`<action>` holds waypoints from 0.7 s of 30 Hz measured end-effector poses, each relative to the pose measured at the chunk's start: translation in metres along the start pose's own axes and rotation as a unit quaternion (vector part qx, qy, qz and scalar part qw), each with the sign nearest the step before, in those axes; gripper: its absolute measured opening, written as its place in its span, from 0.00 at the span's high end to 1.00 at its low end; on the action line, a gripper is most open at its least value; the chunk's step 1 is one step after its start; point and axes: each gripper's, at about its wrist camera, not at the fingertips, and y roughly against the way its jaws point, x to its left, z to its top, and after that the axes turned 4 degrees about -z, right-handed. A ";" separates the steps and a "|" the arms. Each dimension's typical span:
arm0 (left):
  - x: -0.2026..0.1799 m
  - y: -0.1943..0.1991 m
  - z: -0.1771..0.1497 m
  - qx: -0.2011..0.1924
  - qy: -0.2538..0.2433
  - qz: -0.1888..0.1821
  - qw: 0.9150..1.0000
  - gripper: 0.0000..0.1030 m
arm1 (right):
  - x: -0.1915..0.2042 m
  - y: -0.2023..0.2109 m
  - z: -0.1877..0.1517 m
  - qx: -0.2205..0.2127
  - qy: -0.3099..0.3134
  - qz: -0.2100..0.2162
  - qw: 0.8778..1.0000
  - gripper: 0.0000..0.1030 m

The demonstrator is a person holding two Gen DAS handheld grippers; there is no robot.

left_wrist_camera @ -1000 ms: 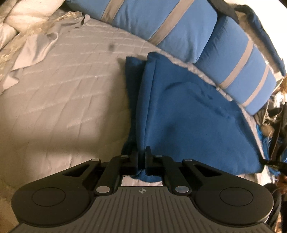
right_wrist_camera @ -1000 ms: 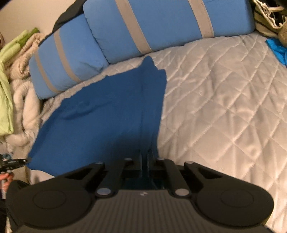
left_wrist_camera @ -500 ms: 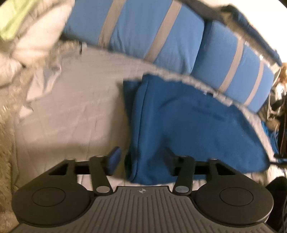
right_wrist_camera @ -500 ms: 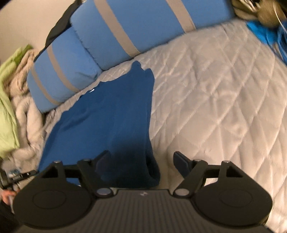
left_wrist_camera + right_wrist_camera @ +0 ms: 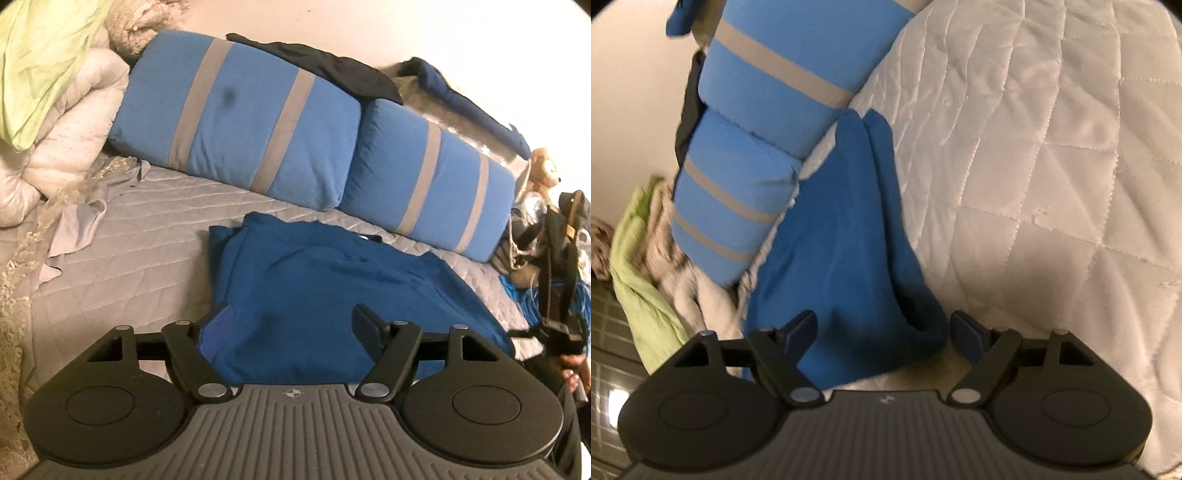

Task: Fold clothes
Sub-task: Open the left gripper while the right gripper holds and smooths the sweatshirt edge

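The dark blue knit garment (image 5: 332,295) lies partly folded on the pale grey quilted bedspread (image 5: 147,240), just near of the two blue pillows w/ grey stripes (image 5: 258,122); its left side is doubled over.

Left gripper (image 5: 293,326): jaws opening, cloth lies between them but the pads don't press it. Right gripper (image 5: 882,330): jaws wide apart, garment's rolled near edge (image 5: 916,325) between them, not pinched.

Step, by my read: a fold just laid, both tongs let go. Next prob. needs re-gripping the near hem at 2 corners & carrying it far-ward toward the pillows, keeping edges even.
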 end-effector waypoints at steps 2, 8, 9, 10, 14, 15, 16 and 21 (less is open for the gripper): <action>-0.006 -0.004 -0.003 0.004 -0.011 0.008 1.000 0.31 | 0.001 -0.004 0.001 -0.007 -0.004 0.005 1.000 0.20; -0.015 -0.017 -0.012 0.008 -0.027 0.041 0.999 0.31 | 0.006 -0.012 0.006 -0.011 -0.009 -0.004 1.000 0.52; -0.016 -0.019 -0.013 0.010 -0.025 0.045 0.999 0.31 | 0.007 -0.012 0.006 -0.011 -0.006 -0.006 1.000 0.56; -0.016 -0.021 -0.014 0.012 -0.025 0.049 0.998 0.31 | 0.009 -0.013 0.007 -0.011 -0.001 -0.009 1.000 0.61; -0.020 -0.029 -0.018 0.026 -0.027 0.065 0.997 0.31 | 0.023 -0.011 0.008 -0.014 0.032 -0.017 0.999 0.77; -0.021 -0.031 -0.018 0.031 -0.028 0.070 0.997 0.31 | 0.027 -0.010 0.008 -0.015 0.043 -0.021 0.999 0.80; -0.022 -0.032 -0.018 0.037 -0.027 0.074 0.996 0.31 | 0.033 -0.009 0.008 -0.017 0.054 -0.025 0.998 0.81; -0.028 -0.033 -0.019 0.044 -0.027 0.087 0.995 0.31 | 0.058 -0.003 0.008 -0.025 0.107 -0.046 0.993 0.85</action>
